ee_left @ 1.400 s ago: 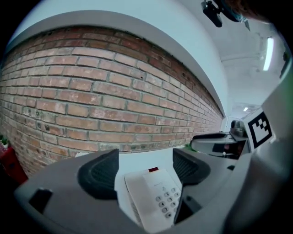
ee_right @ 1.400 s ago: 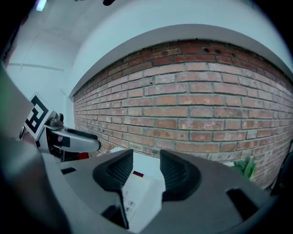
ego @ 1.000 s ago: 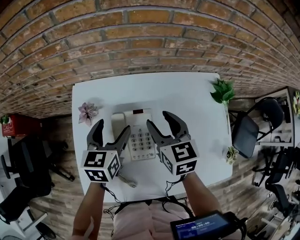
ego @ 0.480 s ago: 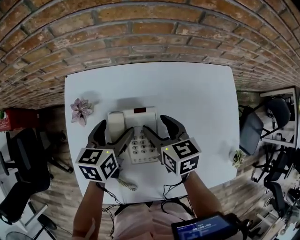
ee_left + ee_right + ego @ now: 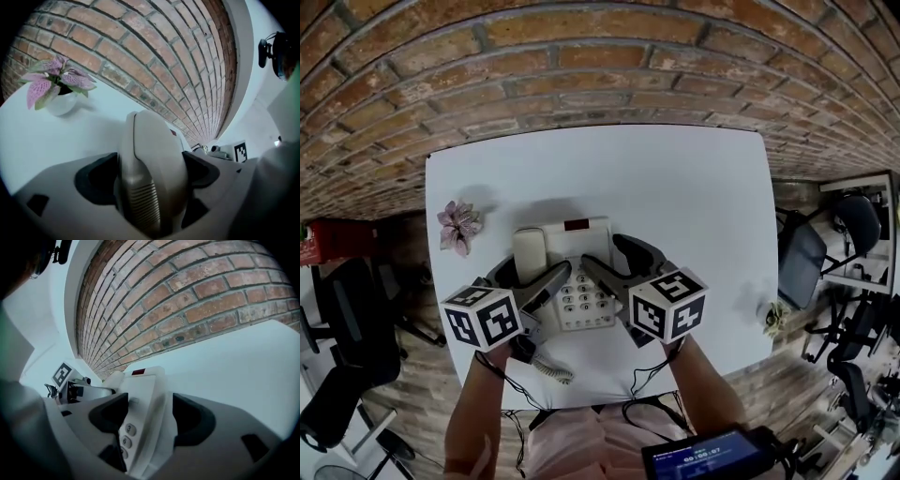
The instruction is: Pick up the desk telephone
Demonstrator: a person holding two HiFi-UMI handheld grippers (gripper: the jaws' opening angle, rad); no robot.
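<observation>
A white phone [image 5: 572,274] sits on the near left part of a white table [image 5: 694,206], with a brick wall [image 5: 581,75] beyond the table's far edge and a small pink plant [image 5: 457,225] by its left edge. The phone's long axis runs from the table's near edge toward the far one, with the red display end farthest away and the keypad nearest the person. The handset [image 5: 152,168] lies in its cradle along the phone's left side, parallel to that axis. The left gripper [image 5: 532,274] straddles the handset; its jaws have just been opening and stand very wide, with the pads close beside the handset and no squeeze apparent. The right gripper [image 5: 602,251] straddles the phone's right edge beside the keys; its jaws have also just been opening and stand well apart, holding nothing. The phone looks like hard, smooth plastic, stiff, fairly light and probably slippery. The handset likely rests loose and is tied on only by the coiled cord [image 5: 546,367] near the table's front edge. A grip on the handset alone would probably lift it off, so the body's two long flanks seem the safer hold
</observation>
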